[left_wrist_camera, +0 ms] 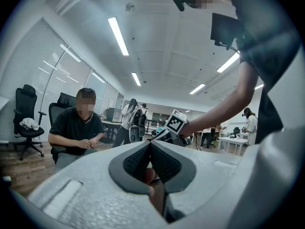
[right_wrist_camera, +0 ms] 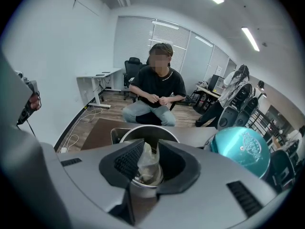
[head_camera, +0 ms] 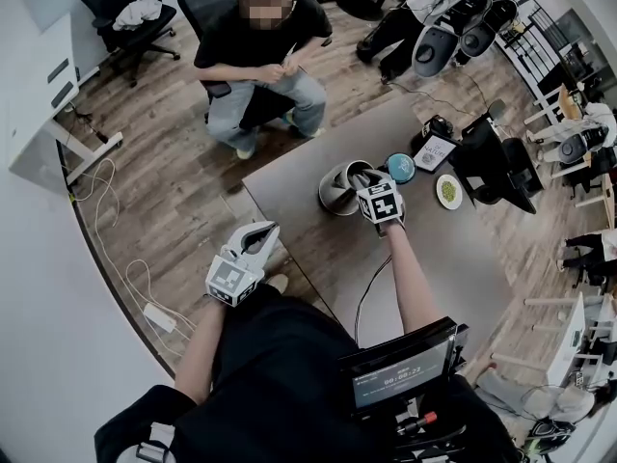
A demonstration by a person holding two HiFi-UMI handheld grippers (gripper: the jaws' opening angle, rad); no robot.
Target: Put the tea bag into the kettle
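A steel kettle (head_camera: 337,191) stands open near the far edge of the grey table (head_camera: 434,249). My right gripper (head_camera: 360,177) points down over its mouth. In the right gripper view a pale tea bag (right_wrist_camera: 147,159) stands upright between the pads of the right gripper (right_wrist_camera: 151,142), touching both, just above the kettle's rim (right_wrist_camera: 136,131). My left gripper (head_camera: 260,237) hangs off the table's left side, held level, well away from the kettle. In its own view the left gripper (left_wrist_camera: 150,143) has its pads meeting at the tips with nothing between them.
A teal lid (head_camera: 400,167) lies right of the kettle, large in the right gripper view as the teal lid (right_wrist_camera: 243,149). A small dish of green (head_camera: 449,192), a printed card (head_camera: 436,150) and black equipment (head_camera: 496,162) sit further right. A person (head_camera: 260,56) sits across the table.
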